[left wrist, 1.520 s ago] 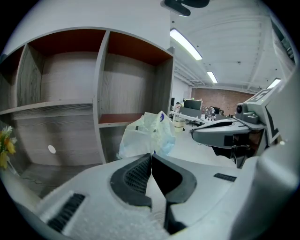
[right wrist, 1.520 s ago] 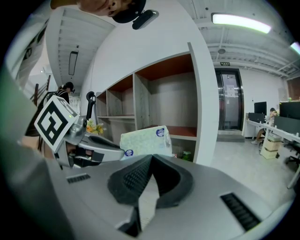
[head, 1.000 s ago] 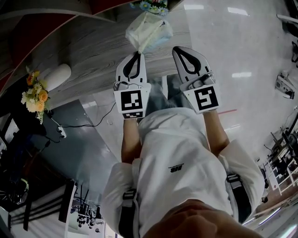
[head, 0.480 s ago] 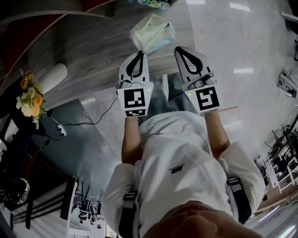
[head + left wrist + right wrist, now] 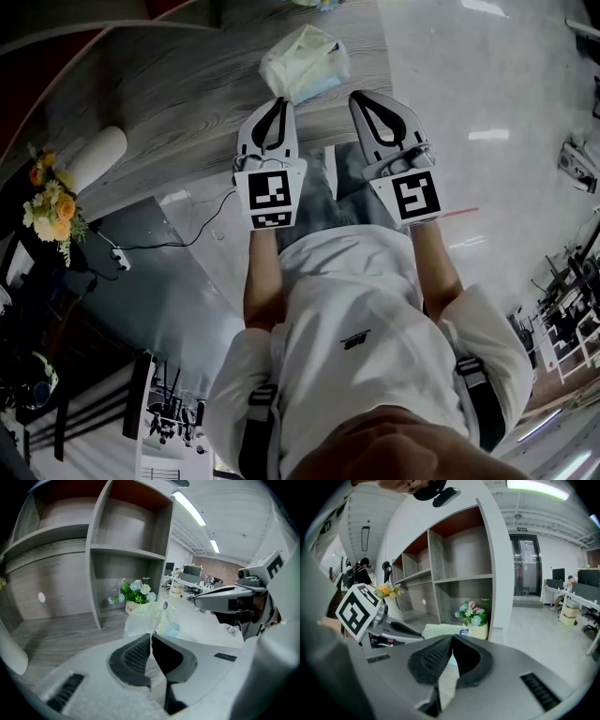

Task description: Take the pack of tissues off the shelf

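Your left gripper (image 5: 277,99) is pinched shut on the wrapper edge of the tissue pack (image 5: 305,62), which hangs over the shelf (image 5: 178,80) ledge. Draw it clear slowly, without swinging; the right gripper (image 5: 360,95) is closed on nothing.

Your left gripper (image 5: 279,100) pinches the near corner of the pack of tissues (image 5: 302,62) over the grey shelf (image 5: 159,89); your right gripper (image 5: 360,96) hangs just beside it.

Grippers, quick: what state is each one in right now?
Left gripper: closed, pinching the edge of the pack.
Right gripper: closed, holding nothing.
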A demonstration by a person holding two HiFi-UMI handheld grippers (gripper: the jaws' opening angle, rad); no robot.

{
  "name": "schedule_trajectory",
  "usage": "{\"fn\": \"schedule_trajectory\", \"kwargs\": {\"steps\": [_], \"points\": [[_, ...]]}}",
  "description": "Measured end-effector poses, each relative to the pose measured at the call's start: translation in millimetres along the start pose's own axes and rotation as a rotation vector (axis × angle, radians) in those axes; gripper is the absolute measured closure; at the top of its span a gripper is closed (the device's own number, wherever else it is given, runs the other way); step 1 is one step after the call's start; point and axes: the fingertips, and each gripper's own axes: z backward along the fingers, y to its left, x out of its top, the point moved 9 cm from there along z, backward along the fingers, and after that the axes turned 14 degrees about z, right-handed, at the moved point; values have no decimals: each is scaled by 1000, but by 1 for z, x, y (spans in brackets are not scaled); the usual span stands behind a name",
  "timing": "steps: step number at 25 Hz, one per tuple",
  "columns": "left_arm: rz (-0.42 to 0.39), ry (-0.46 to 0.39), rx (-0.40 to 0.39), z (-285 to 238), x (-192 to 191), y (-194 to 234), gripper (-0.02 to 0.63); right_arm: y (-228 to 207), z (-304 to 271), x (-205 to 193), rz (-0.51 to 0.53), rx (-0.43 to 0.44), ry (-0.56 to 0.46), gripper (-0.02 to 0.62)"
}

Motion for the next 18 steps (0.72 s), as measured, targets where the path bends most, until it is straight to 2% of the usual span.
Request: {"fn": "schedule_trajectory", "kwargs": {"steps": [13,18], "points": [[5,34,-7,-4,-8,0,571,0,0,-2,-3,-3,0,569],[9,42,-11,-3,-10,0,529,1,0,-3,-4,-1,5,569]]}}
